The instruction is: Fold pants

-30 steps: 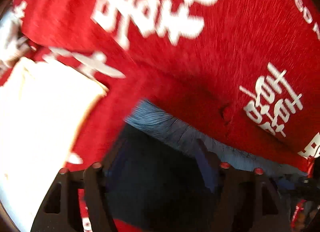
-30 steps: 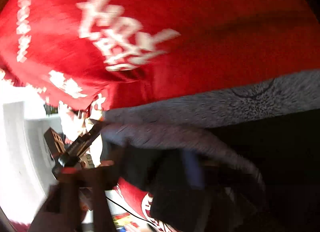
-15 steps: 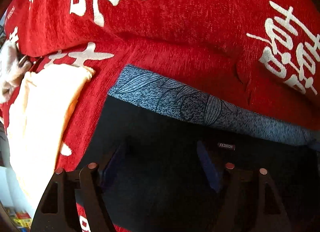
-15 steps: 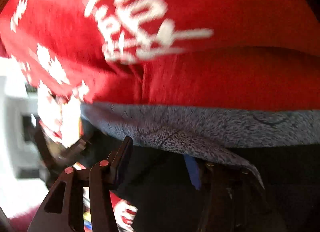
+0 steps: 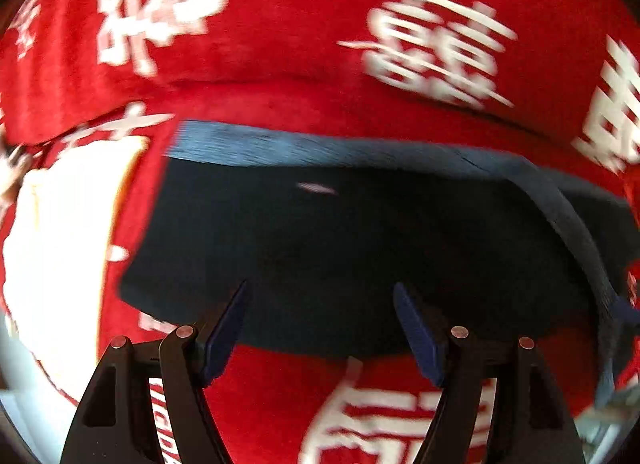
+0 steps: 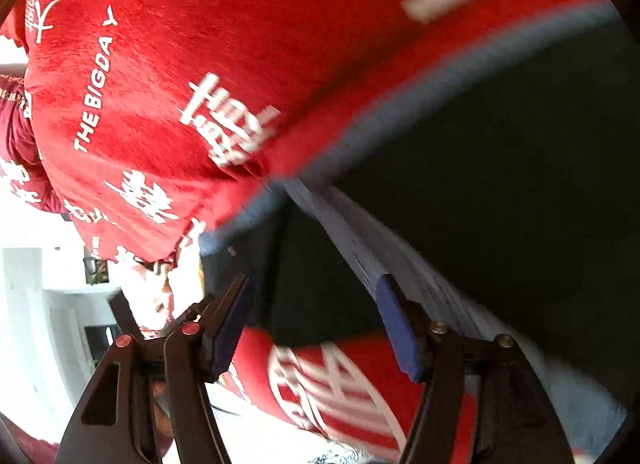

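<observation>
1. Surface: a red blanket (image 5: 280,76) with white printed characters covers the whole work area; in the right wrist view the words "THE BIGDA Y" are legible on it.
2. Left gripper (image 5: 320,316): jaws spread wide, with nothing between them. The blue pads (image 5: 224,328) hover over the near edge of the pants (image 5: 340,248); contact with the cloth cannot be judged.
3. Right gripper (image 6: 316,316): jaws likewise wide apart and holding nothing. A grey-blue fold of fabric runs just beside the right-hand pad (image 6: 396,328); whether it touches cannot be told.
4. Pants: dark, nearly black, lying flat on the blanket in the middle of the left wrist view, with a grey-blue waistband (image 5: 304,146) along the far edge. At the right, a strip of the waistband turns back and runs toward the near side.
5. In the right wrist view the pants (image 6: 500,184) fill the right half, with the waistband (image 6: 420,96) a diagonal blurred stripe.
6. A pale yellow cloth (image 5: 64,248) lies on the blanket at the left, apart from the pants.
</observation>
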`<state>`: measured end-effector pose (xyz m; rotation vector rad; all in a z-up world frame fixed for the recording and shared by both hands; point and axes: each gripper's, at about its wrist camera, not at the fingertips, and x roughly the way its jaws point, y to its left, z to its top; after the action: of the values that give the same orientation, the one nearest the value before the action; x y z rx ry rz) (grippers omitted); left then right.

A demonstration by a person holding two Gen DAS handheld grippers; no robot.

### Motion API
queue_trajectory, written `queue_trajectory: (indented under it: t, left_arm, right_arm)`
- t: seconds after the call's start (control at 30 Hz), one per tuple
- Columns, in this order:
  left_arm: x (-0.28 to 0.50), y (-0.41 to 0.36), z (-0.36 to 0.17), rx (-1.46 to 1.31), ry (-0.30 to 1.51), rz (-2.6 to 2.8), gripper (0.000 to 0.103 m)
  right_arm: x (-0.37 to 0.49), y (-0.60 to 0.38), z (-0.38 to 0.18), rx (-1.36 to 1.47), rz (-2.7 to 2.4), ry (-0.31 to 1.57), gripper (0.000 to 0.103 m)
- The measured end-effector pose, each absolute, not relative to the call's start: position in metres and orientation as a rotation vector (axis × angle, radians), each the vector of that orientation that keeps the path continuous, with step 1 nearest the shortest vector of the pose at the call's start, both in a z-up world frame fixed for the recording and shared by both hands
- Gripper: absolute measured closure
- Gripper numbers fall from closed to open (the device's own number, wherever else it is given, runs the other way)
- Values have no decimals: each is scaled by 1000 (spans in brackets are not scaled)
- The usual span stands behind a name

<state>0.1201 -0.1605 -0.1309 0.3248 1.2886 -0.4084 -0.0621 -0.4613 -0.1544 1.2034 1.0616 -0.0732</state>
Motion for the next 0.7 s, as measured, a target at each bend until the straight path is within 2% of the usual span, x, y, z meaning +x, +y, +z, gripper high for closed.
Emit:
queue_trajectory:
  t: [0.3, 0.7]
  left_arm:
    - [29, -231, -112, 324, 1328, -685, 29]
    - [-49, -364, -135, 250, 1460, -878, 29]
  right_arm:
    - [-217, -437, -170, 1282, -330, 1043, 34]
    - [-353, -504, -209, 1374, -558, 976, 34]
